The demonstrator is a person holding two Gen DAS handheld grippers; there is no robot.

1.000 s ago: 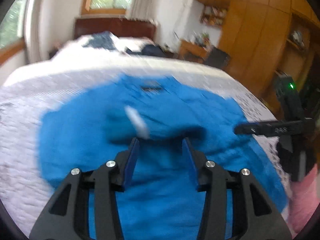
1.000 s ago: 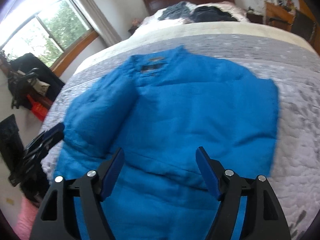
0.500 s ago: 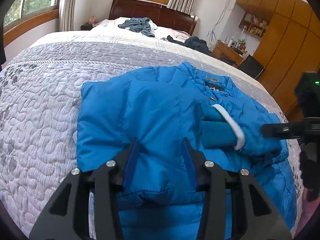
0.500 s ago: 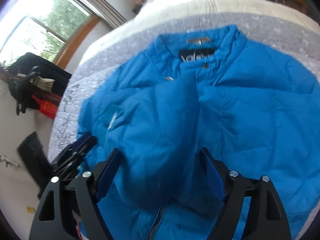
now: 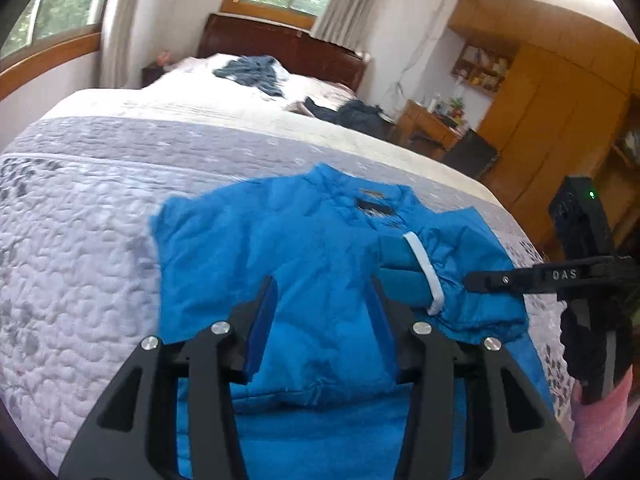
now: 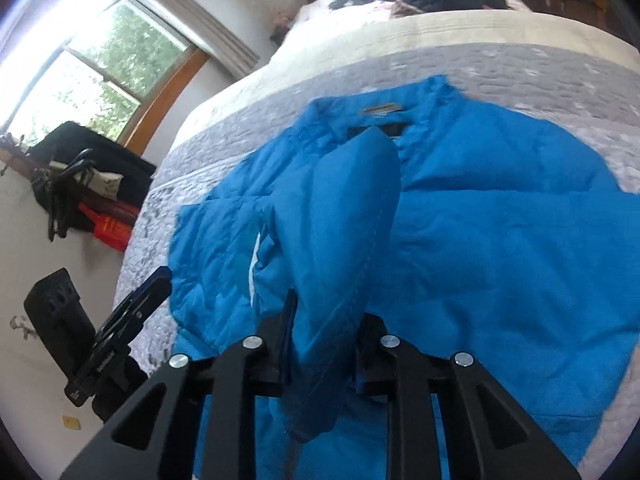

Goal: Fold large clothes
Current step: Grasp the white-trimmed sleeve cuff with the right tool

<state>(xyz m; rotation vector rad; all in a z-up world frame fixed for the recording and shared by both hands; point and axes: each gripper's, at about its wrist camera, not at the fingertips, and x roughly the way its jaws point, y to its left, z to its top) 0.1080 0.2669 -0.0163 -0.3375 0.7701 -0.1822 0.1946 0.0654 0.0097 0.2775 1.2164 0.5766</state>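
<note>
1. At the far left of the right wrist view, a dark heap of bags [image 6: 84,184] is seen against the wall below the wood-framed window [image 6: 96,76]; its separate items cannot be told apart.
2. The grey-and-white quilted bedspread [image 5: 80,240] is seen to be stitched in a pebbled pattern, with a plain cream band further back.
3. The bright blue puffer jacket [image 5: 288,252] lies spread on the bedspread, collar away from the cameras, its shell smooth and slightly creased; its lower hem is cut off by the frame edge in both views.
4. The black left gripper [image 5: 320,320] with blue-padded fingers is held with its jaws apart above the jacket body, nothing between them.
5. The jacket's sleeve [image 6: 352,216] is folded inward across the chest; its teal cuff with a white edge band [image 5: 424,276] is shown in the left wrist view.
6. The black right gripper [image 6: 324,344] is clamped on this sleeve, a thick fold of blue fabric being bunched between its jaws; the pads themselves are largely hidden by the fabric.
7. Crumpled dark clothes [image 5: 352,114] are seen near the dark wooden headboard [image 5: 288,50], blurred.
8. Wooden cupboards [image 5: 560,112] fill the right; a pink sleeve [image 5: 600,420] is cut off at the edge.
</note>
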